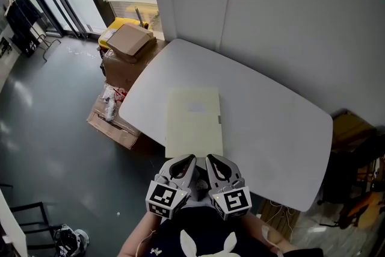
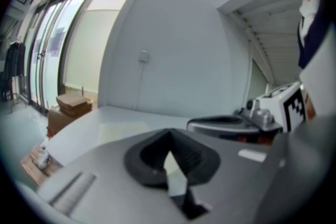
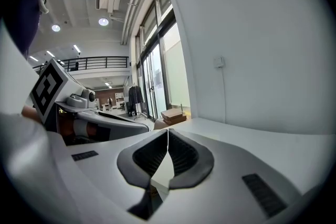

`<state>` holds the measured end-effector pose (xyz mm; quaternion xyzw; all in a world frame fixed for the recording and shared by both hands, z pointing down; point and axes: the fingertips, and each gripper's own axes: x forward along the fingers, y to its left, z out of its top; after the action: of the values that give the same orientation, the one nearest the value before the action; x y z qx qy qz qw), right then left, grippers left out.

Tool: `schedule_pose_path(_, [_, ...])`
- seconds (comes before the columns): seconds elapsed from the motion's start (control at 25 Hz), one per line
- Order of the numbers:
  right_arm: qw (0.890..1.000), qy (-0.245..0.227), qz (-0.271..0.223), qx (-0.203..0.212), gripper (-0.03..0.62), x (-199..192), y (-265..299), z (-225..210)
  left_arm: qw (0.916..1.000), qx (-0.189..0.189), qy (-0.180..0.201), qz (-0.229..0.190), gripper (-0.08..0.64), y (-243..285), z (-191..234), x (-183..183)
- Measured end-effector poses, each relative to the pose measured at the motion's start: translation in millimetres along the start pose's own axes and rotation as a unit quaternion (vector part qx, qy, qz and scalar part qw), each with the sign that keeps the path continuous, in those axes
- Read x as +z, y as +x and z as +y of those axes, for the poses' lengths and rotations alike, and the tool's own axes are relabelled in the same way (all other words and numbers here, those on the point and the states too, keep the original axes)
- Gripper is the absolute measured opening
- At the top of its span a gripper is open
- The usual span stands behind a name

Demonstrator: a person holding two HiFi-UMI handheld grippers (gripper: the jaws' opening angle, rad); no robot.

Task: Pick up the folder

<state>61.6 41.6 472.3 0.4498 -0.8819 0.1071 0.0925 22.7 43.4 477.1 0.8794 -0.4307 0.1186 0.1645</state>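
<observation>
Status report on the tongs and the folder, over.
Left tongs shut, empty; right tongs shut, empty, side by side. Cream folder flat on white table, right ahead of the tips; contact unclear. Nothing else on top.

folder [image 1: 194, 123] on table [image 1: 274, 114] (near edge), boxes [image 1: 127, 48] left, seemingly stacked

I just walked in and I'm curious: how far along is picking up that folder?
Nothing looks done yet: the pale yellow flat folder lies untouched on the white rounded table. In hand: the left hand-held gripper and right hand-held gripper hover shut and empty by its near edge. Still to do: open, grip, lift.
</observation>
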Motion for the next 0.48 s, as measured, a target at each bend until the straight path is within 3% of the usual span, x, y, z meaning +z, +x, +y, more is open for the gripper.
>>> schedule_pose_path(0.48, [1.000,0.012,0.028,-0.002,0.011,-3,25,-13,0.9997,-0.013,-0.007,0.018,0.002,21,19,4])
